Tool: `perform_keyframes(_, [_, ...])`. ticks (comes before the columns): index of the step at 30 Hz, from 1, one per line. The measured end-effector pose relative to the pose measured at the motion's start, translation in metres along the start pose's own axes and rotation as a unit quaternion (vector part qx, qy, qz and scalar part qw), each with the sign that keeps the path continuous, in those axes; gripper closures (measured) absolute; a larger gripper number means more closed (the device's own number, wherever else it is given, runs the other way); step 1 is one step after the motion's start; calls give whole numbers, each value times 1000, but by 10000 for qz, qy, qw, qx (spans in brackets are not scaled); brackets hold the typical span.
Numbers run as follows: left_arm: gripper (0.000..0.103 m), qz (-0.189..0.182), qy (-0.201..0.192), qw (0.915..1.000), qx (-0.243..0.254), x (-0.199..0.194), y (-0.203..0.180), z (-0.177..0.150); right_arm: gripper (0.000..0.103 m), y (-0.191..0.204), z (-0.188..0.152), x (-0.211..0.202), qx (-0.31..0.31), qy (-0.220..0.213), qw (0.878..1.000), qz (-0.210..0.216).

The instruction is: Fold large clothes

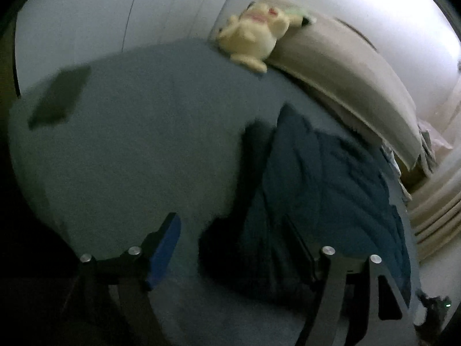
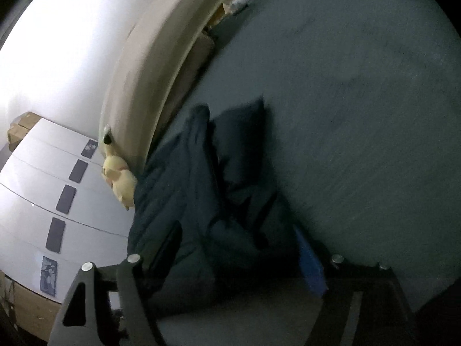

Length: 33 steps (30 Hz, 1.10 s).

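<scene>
1. A bed [image 1: 121, 150] covered in a grey-blue sheet filled most of both views, with a pale wall behind it.
2. A beige headboard [image 1: 345, 66] ran along the far right edge of the bed in the left wrist view.
3. A dark blue garment [image 1: 322, 178] lay crumpled in a long heap on the sheet, near the headboard side and close in front of both grippers; it also showed in the right wrist view [image 2: 184, 201].
4. A yellow plush toy [image 1: 253, 37] leaned at the far end of the headboard, well apart from the garment.
5. A dark flat rectangle [image 1: 60, 95] lay on the sheet at far left; blur hid what it was.
6. The left gripper [image 1: 230, 248] stood spread, one finger over bare sheet, the other over the garment, pinching nothing.
7. The right gripper [image 2: 230, 253] was spread wide over the garment's near end, its pads not pressing the cloth.
</scene>
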<state>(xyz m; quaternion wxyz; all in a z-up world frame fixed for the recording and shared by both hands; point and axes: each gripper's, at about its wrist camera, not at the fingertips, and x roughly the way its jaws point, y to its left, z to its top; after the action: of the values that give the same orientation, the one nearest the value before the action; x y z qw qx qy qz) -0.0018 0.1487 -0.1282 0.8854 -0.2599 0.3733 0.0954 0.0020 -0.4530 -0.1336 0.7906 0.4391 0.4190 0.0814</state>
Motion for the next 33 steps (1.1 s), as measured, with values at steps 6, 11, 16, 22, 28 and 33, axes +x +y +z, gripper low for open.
perform_keyframes(6, [29,32,79,9980,630,4,-17,23,20,25,35,1,-502,126,9984,-243])
perform_keyframes(11, [29,57,115,9952,974,17,-33,25,20,50,48,37,-1143,662,9904,-415])
perform_keyframes(16, [29,17,186,9935,1123,28,-48,25,20,48,51,65,-1327,1025,9837,-652])
perform_keyframes(22, [29,105,331,9895,1403,48,-58,21,55,44,43,77,-1659,1240,9744,-875])
perform_keyframes(28, [25,-312,992,9888,1067,88,-39,16,59,20,45,81,-1201,1256,9825,-675])
perform_keyframes(33, [25,-422,490,9905,1210,53,-40,52,40,31,63,50,-1313,823,9842,-856])
